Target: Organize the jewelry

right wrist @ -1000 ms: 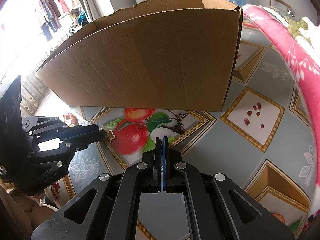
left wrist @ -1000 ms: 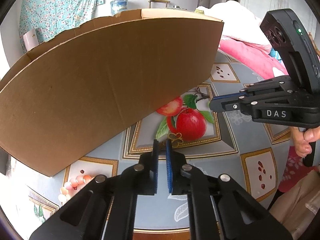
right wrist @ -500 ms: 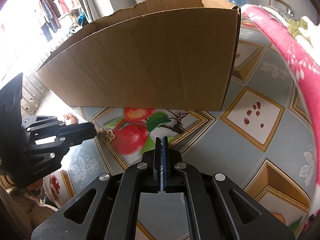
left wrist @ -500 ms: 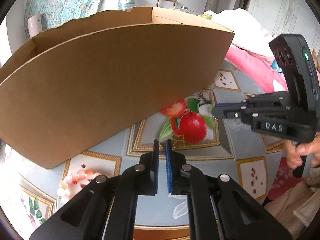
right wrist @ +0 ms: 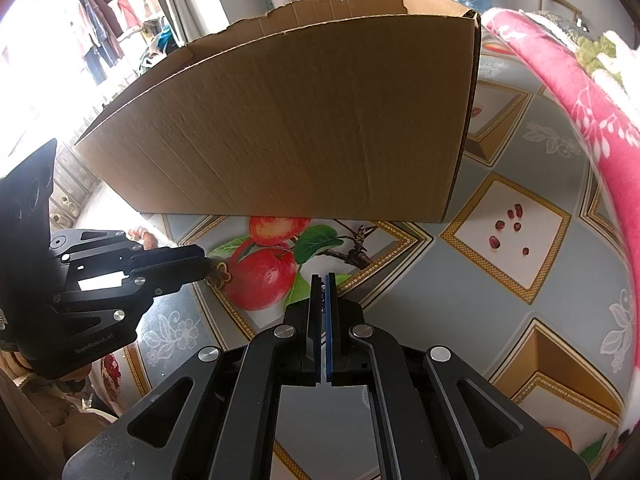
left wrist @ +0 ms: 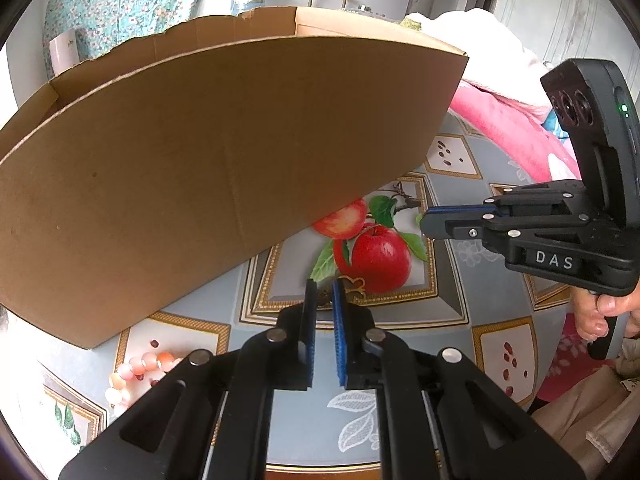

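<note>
A small gold clover-shaped piece [left wrist: 354, 285] lies on the apple print of the tablecloth, just past my left gripper's right fingertip. It is loose, not between the pads. My left gripper [left wrist: 324, 286] is nearly shut, with a narrow empty slit between its pads. From the right wrist view, the left gripper [right wrist: 202, 266] has its tips right at the gold piece [right wrist: 221, 274]. My right gripper [right wrist: 322, 280] is shut and empty, hovering over the print; from the left it shows as the right gripper [left wrist: 425, 220]. A pink bead bracelet [left wrist: 136, 364] lies at the lower left.
A large open cardboard box [left wrist: 200, 160] stands close behind the work spot, its front wall [right wrist: 300, 120] filling the middle of both views. A pink blanket [right wrist: 580, 92] lies to the right. A hand [left wrist: 600, 312] grips the right gripper's handle.
In the right wrist view my left gripper drew back a little from the gold piece, then came up to it again. The piece stayed put. The right gripper has not moved.
</note>
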Tool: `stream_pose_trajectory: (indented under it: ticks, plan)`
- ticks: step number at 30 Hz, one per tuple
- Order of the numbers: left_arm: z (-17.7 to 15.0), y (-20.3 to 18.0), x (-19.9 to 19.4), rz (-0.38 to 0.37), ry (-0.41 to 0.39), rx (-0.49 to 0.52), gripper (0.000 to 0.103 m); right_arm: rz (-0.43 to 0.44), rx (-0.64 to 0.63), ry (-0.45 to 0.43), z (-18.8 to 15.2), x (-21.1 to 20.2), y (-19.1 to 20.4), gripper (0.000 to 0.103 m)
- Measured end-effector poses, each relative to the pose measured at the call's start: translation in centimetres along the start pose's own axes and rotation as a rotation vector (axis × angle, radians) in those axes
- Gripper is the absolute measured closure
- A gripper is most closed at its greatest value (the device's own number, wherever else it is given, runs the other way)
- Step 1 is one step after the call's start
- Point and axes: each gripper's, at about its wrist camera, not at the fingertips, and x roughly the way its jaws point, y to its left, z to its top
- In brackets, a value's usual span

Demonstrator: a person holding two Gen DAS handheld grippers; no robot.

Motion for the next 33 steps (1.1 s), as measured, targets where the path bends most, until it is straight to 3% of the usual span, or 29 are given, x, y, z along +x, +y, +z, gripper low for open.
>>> stream_pose_trajectory:
  ticks: [7,17,29,33]
  plan:
    - [0.2,-0.4,0.3,0.003,0.009,0.008,0.087,0.000,0.001,-0.001,0.0,0.0,0.0,0.103]
    - [-0.2,-1.2,0.3,0.079,0.005,0.053,0.087,-0.001,0.005,-0.002,-0.1,-0.1,0.1,0.103]
    - [-0.5,-1.5,0.4,0.085,-0.010,0.058,0.087,0.000,0.008,-0.003,0.0,-0.2,0.3,0.103]
    - [-0.6,-1.5,0.1,0.091,-0.014,0.061,0.092,-0.001,0.008,-0.003,0.1,-0.2,0.4,0.103]
